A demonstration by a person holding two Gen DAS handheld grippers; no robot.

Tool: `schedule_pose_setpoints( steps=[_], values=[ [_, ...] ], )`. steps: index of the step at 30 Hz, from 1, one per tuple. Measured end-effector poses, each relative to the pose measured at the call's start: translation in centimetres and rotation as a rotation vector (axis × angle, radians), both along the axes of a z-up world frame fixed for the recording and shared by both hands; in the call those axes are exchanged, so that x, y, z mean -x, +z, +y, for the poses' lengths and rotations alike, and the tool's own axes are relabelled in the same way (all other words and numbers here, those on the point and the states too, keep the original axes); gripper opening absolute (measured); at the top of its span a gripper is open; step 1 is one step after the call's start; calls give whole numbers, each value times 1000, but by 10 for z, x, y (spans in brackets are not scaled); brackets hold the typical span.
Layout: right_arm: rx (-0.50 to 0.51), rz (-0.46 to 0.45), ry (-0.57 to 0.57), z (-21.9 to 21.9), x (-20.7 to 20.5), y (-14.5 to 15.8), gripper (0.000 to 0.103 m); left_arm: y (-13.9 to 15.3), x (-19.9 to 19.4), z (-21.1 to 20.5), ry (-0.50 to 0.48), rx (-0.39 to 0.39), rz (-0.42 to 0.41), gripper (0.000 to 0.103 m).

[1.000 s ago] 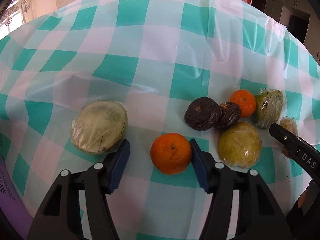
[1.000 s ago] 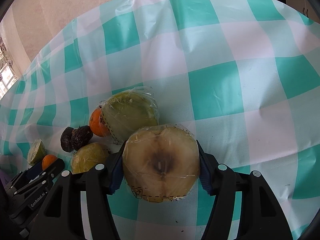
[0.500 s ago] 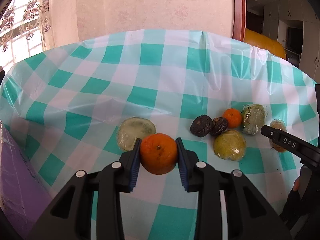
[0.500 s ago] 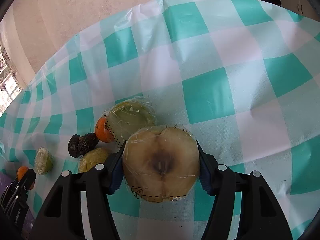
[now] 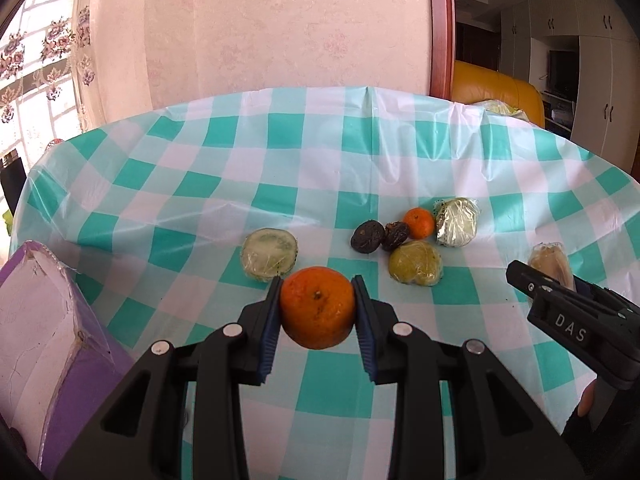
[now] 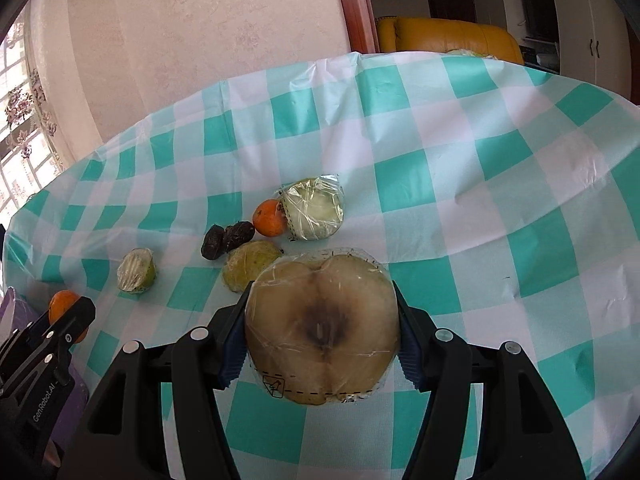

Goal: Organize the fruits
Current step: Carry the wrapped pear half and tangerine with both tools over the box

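Note:
My left gripper (image 5: 316, 312) is shut on an orange (image 5: 317, 306) and holds it above the checked table (image 5: 280, 168). My right gripper (image 6: 322, 332) is shut on a wrapped apple half (image 6: 322, 330), also lifted; it shows at the right of the left wrist view (image 5: 550, 266). On the table lie a wrapped pale green fruit half (image 5: 269, 254), two dark wrinkled fruits (image 5: 367, 236), a small orange (image 5: 418, 223), a wrapped yellow-green fruit (image 5: 416, 268) and a wrapped green half (image 5: 458, 222).
A purple box with a white inside (image 5: 44, 340) stands at the left front of the table. A pink wall (image 5: 260, 28) and a yellow sofa (image 5: 496, 88) lie behind the table. The left gripper shows at the lower left of the right wrist view (image 6: 48, 344).
My left gripper closed on the orange and lifted it off the table, pulling back. My right gripper rose and drew back with the apple half still held.

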State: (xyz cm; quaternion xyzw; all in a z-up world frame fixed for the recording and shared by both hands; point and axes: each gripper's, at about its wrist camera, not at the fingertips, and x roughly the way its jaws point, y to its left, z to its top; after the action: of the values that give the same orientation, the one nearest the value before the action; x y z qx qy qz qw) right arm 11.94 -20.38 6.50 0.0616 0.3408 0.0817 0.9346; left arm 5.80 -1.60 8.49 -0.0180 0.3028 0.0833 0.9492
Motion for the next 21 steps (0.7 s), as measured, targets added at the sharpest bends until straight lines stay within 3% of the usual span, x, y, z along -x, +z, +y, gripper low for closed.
schedule_pose_setpoints(
  steps=[10, 16, 21],
  values=[
    [47, -170, 94, 46, 115, 49, 61, 65, 120, 34, 43, 10, -164, 34],
    [142, -291, 209, 106, 177, 85, 61, 106, 198, 88, 124, -33, -244, 34],
    [173, -365, 312, 158, 215, 106, 61, 121, 239, 138, 213, -59, -262, 35]
  ],
)
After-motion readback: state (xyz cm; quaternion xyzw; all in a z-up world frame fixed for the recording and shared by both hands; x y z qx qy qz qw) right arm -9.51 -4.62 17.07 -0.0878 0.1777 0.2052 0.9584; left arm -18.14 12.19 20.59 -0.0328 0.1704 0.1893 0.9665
